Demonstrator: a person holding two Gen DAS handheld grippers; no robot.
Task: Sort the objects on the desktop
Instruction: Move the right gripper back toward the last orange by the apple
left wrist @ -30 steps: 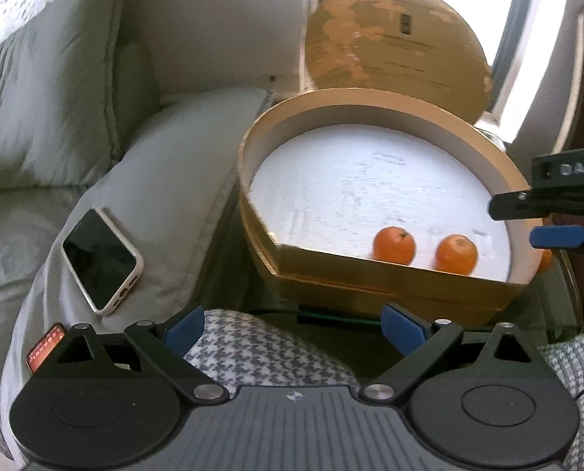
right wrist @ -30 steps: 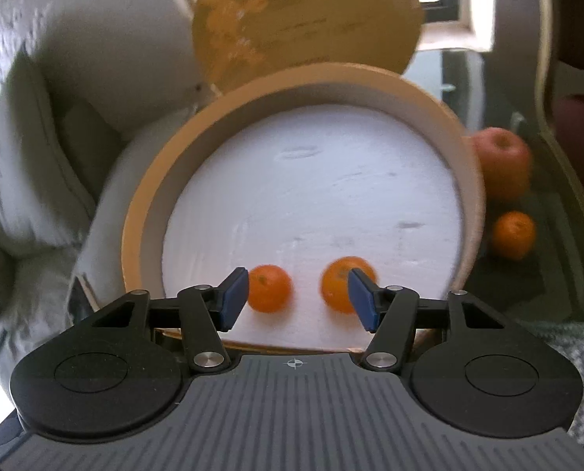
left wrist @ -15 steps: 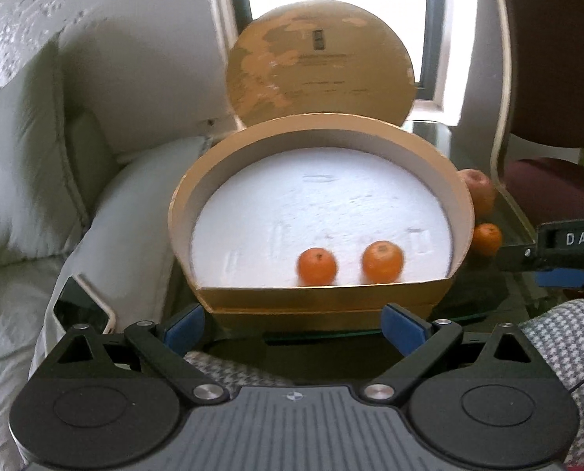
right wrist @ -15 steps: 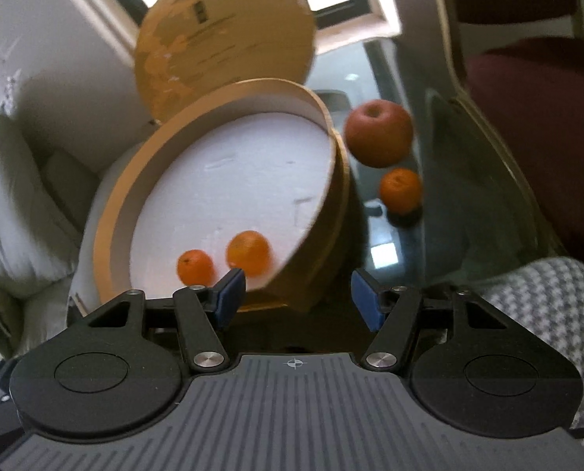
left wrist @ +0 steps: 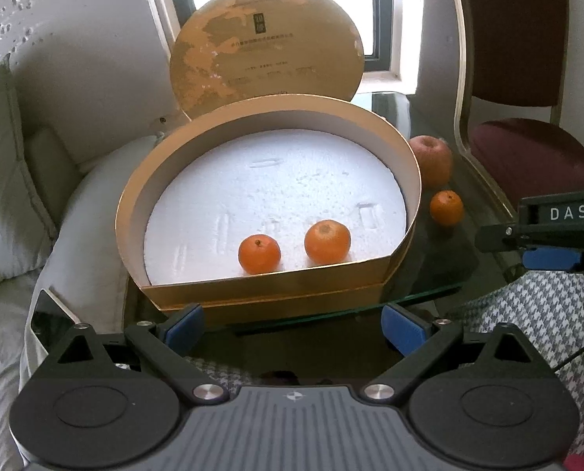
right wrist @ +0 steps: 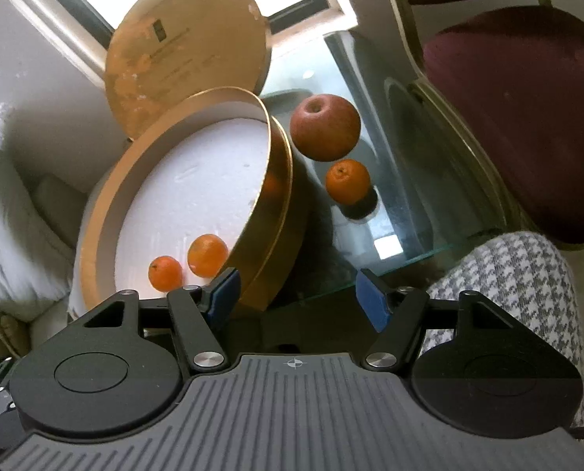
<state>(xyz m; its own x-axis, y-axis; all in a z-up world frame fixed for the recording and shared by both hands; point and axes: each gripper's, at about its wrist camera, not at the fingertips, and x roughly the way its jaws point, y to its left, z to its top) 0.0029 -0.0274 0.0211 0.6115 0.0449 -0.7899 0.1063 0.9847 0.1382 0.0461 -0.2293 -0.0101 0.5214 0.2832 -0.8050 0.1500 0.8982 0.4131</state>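
A gold box [left wrist: 276,298] with a white foam floor stands on the glass table [right wrist: 409,180]. Two tangerines [left wrist: 260,254] [left wrist: 327,241] lie inside near its front wall; the right wrist view shows the same pair [right wrist: 165,273] [right wrist: 207,255]. Right of the box, on the glass, sit a red apple [right wrist: 325,126] and a third tangerine [right wrist: 347,180]. My left gripper [left wrist: 294,325] is open and empty, short of the box's front. My right gripper [right wrist: 298,298] hangs near the table's front edge, its jaws opening with nothing between them; it also shows at the right of the left wrist view [left wrist: 543,235].
The round gold lid [left wrist: 266,53] leans upright behind the box against the window. A dark red chair [right wrist: 527,110] stands right of the table. Grey cushions [left wrist: 88,212] and a phone [left wrist: 50,314] lie to the left. Houndstooth-clad legs [right wrist: 504,274] sit below the table edge.
Both views have swung right: the box slid left in view, and the apple, third tangerine and chair came into sight. My right gripper left the box and its jaws stand wider.
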